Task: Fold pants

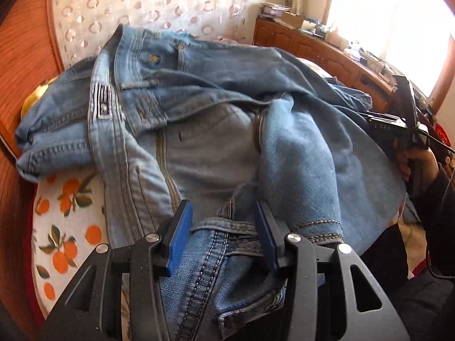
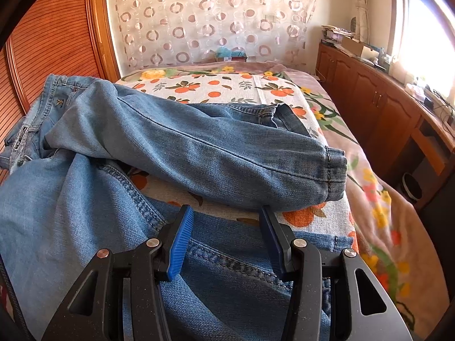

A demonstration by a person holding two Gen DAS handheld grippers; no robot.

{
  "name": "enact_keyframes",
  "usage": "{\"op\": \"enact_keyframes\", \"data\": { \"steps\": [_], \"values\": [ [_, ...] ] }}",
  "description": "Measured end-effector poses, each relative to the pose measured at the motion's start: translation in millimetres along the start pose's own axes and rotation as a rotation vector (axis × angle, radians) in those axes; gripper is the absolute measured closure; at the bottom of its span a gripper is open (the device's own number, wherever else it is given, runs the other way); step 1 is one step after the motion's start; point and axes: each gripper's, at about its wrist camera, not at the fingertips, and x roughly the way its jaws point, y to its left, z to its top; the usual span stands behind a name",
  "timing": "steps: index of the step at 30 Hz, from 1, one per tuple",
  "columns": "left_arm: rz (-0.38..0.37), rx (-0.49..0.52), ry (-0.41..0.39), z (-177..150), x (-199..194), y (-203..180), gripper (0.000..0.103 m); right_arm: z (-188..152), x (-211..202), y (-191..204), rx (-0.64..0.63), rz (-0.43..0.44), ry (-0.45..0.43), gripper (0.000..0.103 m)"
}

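Left gripper (image 1: 224, 227): fingers standing half open over bunched jeans (image 1: 199, 108), gripping nothing.
Right gripper (image 2: 227, 233): fingers hovering half open above a leg, hem lying rightward.

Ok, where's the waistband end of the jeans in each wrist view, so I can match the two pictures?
Left wrist view: the waistband sits upper left, running down from the top of the jeans, beside the wooden headboard.
Right wrist view: the waistband is at the far left edge, mostly hidden behind a trouser leg.
Shared landmark: the circle-patterned curtain on the back wall.
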Motion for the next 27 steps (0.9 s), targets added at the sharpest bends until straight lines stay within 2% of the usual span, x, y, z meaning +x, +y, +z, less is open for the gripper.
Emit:
{"op": "enact_keyframes", "data": {
  "steps": [6,10,17,19,23,27],
  "values": [
    [-0.002,-0.037,0.008,-8,6,2,0.056,-1,0,0,0.001,0.001,-0.001,0.053],
    [-0.008,-0.017,0.014,-13,5,-2,0.058,-1,0,0,0.002,0.001,-0.002,0.053],
    [-0.023,0.015,0.022,-21,-2,-10,0.071,-1,0,-2,0.005,0.003,-0.004,0.053],
    [-0.013,0.011,0.014,-21,-5,-10,0.084,-2,0,-2,0.007,0.004,-0.005,0.053],
    [-0.008,0.007,-0.023,-15,-14,-4,0.091,-2,0,-3,0.008,0.005,-0.005,0.053],
    [0.074,-0.012,-0.171,3,-52,3,0.093,-2,0,-2,0.007,0.003,-0.005,0.053]
  ]
}}
